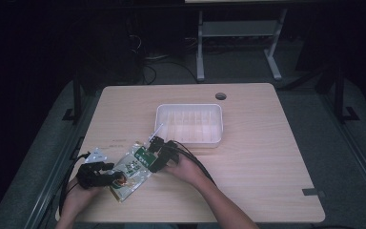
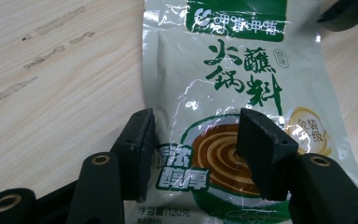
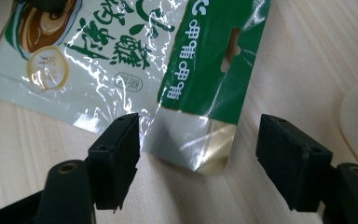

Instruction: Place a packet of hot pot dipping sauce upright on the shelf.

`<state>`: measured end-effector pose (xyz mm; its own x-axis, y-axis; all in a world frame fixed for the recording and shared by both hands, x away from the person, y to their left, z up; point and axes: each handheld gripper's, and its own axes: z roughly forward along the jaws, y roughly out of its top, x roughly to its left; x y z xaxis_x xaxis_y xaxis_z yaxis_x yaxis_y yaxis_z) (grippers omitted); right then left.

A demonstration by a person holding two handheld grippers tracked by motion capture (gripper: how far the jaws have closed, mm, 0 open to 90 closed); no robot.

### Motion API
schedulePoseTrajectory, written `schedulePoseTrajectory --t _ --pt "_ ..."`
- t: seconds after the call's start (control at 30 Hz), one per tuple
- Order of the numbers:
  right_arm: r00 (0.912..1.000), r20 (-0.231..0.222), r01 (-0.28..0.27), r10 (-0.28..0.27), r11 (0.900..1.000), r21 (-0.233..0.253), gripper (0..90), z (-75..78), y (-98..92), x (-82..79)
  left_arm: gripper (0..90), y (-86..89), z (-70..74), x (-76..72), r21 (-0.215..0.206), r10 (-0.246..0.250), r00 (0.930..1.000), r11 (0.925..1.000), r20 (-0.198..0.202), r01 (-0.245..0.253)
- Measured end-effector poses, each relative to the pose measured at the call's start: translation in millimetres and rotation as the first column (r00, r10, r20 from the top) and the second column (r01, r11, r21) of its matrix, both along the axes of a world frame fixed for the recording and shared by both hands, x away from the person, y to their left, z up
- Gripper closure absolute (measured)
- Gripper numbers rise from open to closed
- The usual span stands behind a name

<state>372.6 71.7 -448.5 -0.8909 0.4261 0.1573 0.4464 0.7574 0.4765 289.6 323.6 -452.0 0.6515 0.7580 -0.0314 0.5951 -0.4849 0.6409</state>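
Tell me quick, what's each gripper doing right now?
Left gripper: open, jaws over the sauce packet's lower end.
Right gripper: open, jaws astride the packet's top corner.

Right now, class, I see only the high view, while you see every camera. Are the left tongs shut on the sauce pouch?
Observer: No. The left tongs stand open, with their jaws on either side of the bowl picture on the sauce pouch.
Operator: And the right tongs?
Observer: The right tongs are open too, with the pouch's silver top corner between the jaws.
Operator: Is there anything to hook there?
Observer: Yes, a hang slot is cut in the green header.
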Motion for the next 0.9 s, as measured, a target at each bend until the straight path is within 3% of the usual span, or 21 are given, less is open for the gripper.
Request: schedulePoseTrajectory --t 0.13,0.33,0.5,0.53,0.6,0.8,0.9 --pt "0.9997 -0.019 -0.014 0.014 1.000 0.019 37.3 -0.9 2.8 1.1 46.9 -0.9 0.1 -0.2 0.003 -0.006 1.0000 1.0000 -0.002 0.006" --pt "0.9996 -0.003 -0.027 0.027 0.999 0.036 40.0 4.8 5.6 -2.6 46.8 -1.0 -0.2 0.0 0.000 0.000 1.0000 1.0000 -0.007 0.000" --pt "0.9993 -0.019 -0.032 0.033 0.996 0.078 49.4 13.9 6.7 -4.5 46.8 -1.1 -0.4 0.1 0.000 0.003 0.9999 1.0000 -0.010 -0.003" --pt "0.9986 -0.036 -0.035 0.038 0.995 0.089 56.4 16.4 8.9 -3.7 46.8 -1.1 -0.4 0.1 0.001 0.003 0.9999 1.0000 -0.010 -0.003" --pt "0.9979 -0.052 -0.032 0.037 0.995 0.095 60.3 17.0 10.3 -2.6 46.8 -1.4 -0.4 -0.1 0.001 0.005 1.0000 1.0000 -0.008 -0.005" --pt "0.9934 -0.113 -0.013 0.018 0.999 0.045 68.4 6.9 22.0 7.5 46.8 -1.5 -0.5 -0.1 0.003 0.003 1.0000 1.0000 -0.008 -0.003" --pt "0.9893 -0.146 -0.005 0.009 1.000 0.030 78.5 0.1 28.7 10.7 46.7 -1.4 -0.5 -0.2 0.003 0.002 1.0000 1.0000 -0.007 -0.002"
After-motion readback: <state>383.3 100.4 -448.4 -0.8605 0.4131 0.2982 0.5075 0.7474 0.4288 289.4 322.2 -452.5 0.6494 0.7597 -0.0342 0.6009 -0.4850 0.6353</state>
